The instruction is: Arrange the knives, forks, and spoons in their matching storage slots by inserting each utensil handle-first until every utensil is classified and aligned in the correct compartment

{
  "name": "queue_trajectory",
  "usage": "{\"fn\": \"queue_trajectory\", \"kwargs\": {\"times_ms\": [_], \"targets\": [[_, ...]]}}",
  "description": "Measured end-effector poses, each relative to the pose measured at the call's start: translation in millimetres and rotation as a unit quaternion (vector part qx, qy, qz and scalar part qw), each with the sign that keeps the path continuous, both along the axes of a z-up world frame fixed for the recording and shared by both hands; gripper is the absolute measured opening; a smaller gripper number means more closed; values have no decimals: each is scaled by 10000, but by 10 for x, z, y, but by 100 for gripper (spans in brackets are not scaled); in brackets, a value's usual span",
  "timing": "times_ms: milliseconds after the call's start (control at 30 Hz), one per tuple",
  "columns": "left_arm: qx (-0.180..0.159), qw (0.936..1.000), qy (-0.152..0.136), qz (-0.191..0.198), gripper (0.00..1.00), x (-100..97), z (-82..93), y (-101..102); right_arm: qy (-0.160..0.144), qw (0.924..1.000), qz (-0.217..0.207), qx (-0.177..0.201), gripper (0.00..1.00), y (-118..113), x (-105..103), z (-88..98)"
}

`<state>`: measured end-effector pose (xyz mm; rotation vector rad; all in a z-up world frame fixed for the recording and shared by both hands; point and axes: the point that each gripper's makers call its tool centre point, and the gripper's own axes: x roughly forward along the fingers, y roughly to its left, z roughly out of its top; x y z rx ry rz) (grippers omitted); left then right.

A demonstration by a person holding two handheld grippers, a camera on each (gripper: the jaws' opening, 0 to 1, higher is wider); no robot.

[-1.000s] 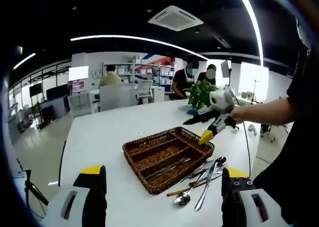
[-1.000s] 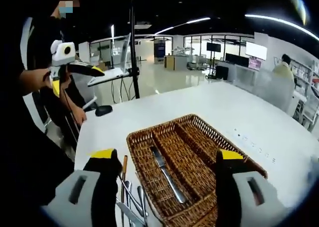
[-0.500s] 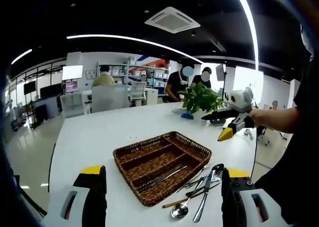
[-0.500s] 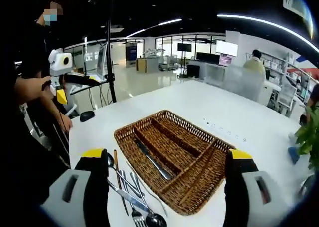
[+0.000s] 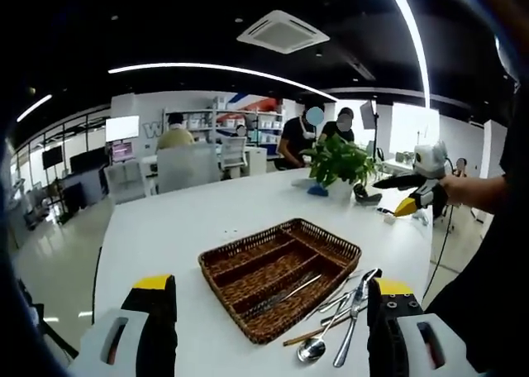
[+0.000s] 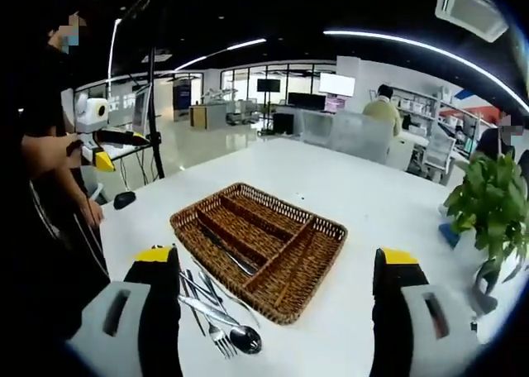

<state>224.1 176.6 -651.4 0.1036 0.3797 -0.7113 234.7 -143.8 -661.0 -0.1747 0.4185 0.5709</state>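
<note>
Left gripper (image 5: 269,327) held above the near edge of a white table (image 5: 182,220), jaws spread wide with nothing between them. Right gripper (image 6: 277,327) likewise raised over the table, jaws wide apart and empty. Ahead in the left gripper view, a wicker cutlery tray (image 5: 281,274) with long compartments, one knife (image 5: 285,294) lying in a compartment on its near side. Just beside the tray, on the bare table near the right jaw, a loose pile of utensils (image 5: 343,323) (a spoon (image 5: 314,350) nearest, bowl toward the camera; the rest overlapping, hard to sort apart). Same pile in the right gripper view close to the left jaw, touching the tray's near corner. Potted plant (image 5: 335,162) at the far right of the table.
</note>
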Motion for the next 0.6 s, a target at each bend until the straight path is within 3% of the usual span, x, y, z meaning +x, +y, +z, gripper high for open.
{"fn": "queue_trajectory", "kwargs": {"times_ms": [167,267,433,600], "targets": [[55,9995,276,114,100,-43,-163,69,146,9998,-162,25,99,-112,-52,-96],[280,9993,150,216,100,-31,-177,135,215,9995,-211,14,99,-165,-84,-148],[192,9994,132,239,100,5,-134,151,228,9994,-263,-80,99,-260,-127,-177],[244,9996,16,132,100,6,-43,42,170,9994,-274,-94,99,-288,-111,-149]]}}
